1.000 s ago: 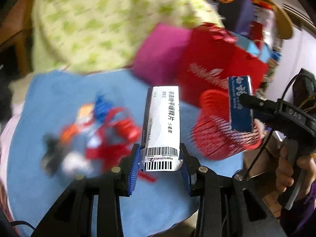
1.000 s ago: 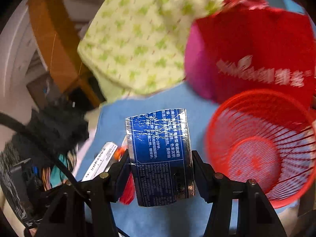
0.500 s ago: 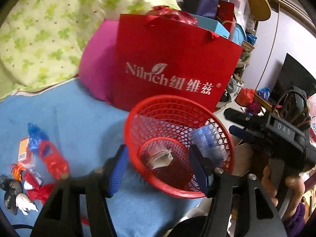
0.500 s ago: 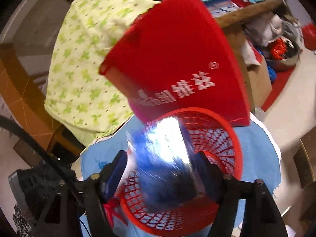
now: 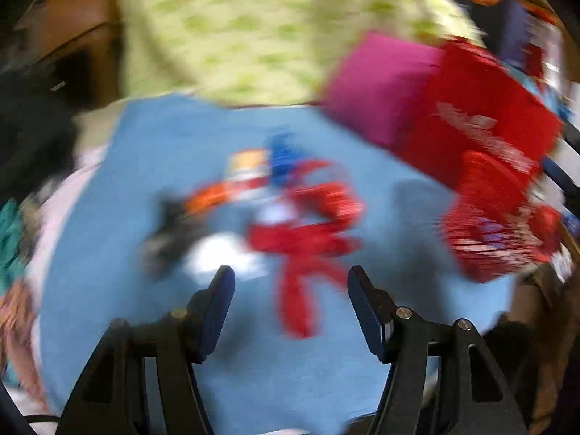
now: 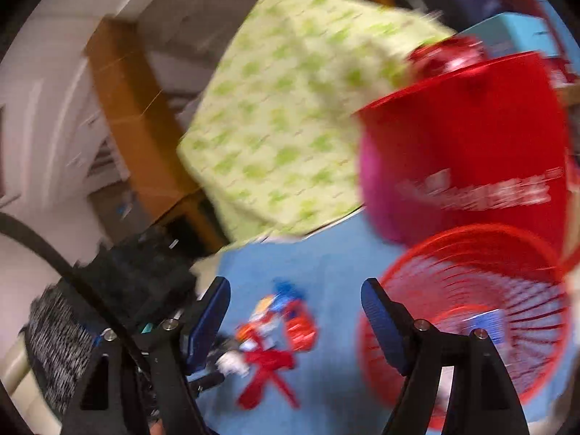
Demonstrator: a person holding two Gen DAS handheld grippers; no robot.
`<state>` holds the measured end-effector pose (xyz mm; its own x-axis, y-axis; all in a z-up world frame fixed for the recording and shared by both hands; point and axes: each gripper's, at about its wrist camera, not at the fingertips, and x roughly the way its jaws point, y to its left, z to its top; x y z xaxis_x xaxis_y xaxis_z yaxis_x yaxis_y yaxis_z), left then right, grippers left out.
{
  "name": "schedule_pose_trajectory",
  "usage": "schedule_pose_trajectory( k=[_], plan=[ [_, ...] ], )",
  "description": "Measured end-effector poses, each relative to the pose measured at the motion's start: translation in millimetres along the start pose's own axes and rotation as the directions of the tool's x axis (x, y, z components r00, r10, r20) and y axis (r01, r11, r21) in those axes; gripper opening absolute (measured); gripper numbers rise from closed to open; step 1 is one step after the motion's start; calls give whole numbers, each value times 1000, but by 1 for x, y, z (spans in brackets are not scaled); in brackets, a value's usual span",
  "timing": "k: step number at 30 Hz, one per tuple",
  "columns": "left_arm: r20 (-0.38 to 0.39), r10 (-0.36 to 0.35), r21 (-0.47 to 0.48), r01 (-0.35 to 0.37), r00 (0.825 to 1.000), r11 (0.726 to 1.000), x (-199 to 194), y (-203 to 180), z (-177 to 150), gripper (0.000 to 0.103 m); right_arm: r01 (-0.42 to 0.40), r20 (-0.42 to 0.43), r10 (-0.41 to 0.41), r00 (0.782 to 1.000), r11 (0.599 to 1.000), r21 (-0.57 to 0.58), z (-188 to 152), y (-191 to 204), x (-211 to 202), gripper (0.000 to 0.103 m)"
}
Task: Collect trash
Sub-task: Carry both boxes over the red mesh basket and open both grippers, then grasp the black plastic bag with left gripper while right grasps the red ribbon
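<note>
We see both grippers now empty: a second ago left gripper [image 5: 291,290] pinched white carton, right gripper [image 6: 295,301] pinched blue foil pack. Left jaws spread, nothing between; right jaws spread, nothing between. Blue pack [image 6: 487,320] now inside one red mesh plastic basket [image 6: 471,239] at right edge of blue cloth [image 5: 174,152]. One blurred heap of red, orange, white, blue wrappers [image 5: 286,217] mid-cloth; pieces uncountable. One red paper bag [image 6: 471,137], one magenta cushion [image 5: 377,83] behind basket
</note>
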<state>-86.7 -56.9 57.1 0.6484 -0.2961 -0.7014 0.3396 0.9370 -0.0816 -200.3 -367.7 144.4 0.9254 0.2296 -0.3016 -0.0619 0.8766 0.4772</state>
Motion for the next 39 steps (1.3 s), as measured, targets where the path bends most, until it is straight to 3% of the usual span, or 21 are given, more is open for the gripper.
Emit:
schedule_pose_trajectory(
  k=[3,6,10,13,16,20,21,23,25,26,29,30,31,38,39],
  plan=[
    [-36,106,-83,-109,994,991,6,57,-9,65,-42,-139,43,989,999,10,-25,20,51,78],
    [-34,149,-121,-152,988,981,10,93,-11,65,-66,-268,71,961,997,27,-50,32,102,78],
    [-20,161,-110,-163,987,980,23,109,-2,65,-59,-392,45,919,998,-25,-81,45,161,78],
    [-41,138,-91,-141,990,986,50,110,9,65,-31,-448,-2,894,997,-67,-103,45,204,78],
    [-56,72,-92,-77,996,993,75,110,16,65,12,-463,-60,884,994,-107,-111,43,235,78],
    [-95,1,-112,-12,995,994,106,108,23,65,27,-496,-72,865,995,-98,-117,39,266,78],
    [-103,-11,-125,-2,995,992,111,109,22,62,21,-517,-67,854,995,-93,-121,38,274,78],
    [-119,-40,-149,22,992,989,117,111,20,41,16,-545,-78,835,993,-118,-130,42,282,77],
    [-124,-59,-164,38,990,986,121,113,17,37,12,-569,-90,817,990,-140,-139,43,287,57],
    [-121,-67,-169,46,990,984,121,114,15,33,9,-581,-90,809,990,-141,-141,42,288,39],
    [-106,-63,-205,41,992,978,116,120,11,28,-12,-574,-114,811,977,-212,-146,51,280,34],
    [-94,-58,-223,36,994,974,111,123,10,28,-28,-574,-97,813,978,-206,-145,51,275,15],
    [-84,-47,-233,26,995,972,106,125,9,27,-43,-577,-73,813,982,-184,-144,51,270,10],
    [16,34,-219,-30,999,975,57,119,-9,27,-59,-518,-41,855,983,-175,-127,45,227,9],
    [26,35,-219,-29,999,975,53,119,-11,27,-69,-513,-20,858,986,-154,-123,43,223,13]
  ],
)
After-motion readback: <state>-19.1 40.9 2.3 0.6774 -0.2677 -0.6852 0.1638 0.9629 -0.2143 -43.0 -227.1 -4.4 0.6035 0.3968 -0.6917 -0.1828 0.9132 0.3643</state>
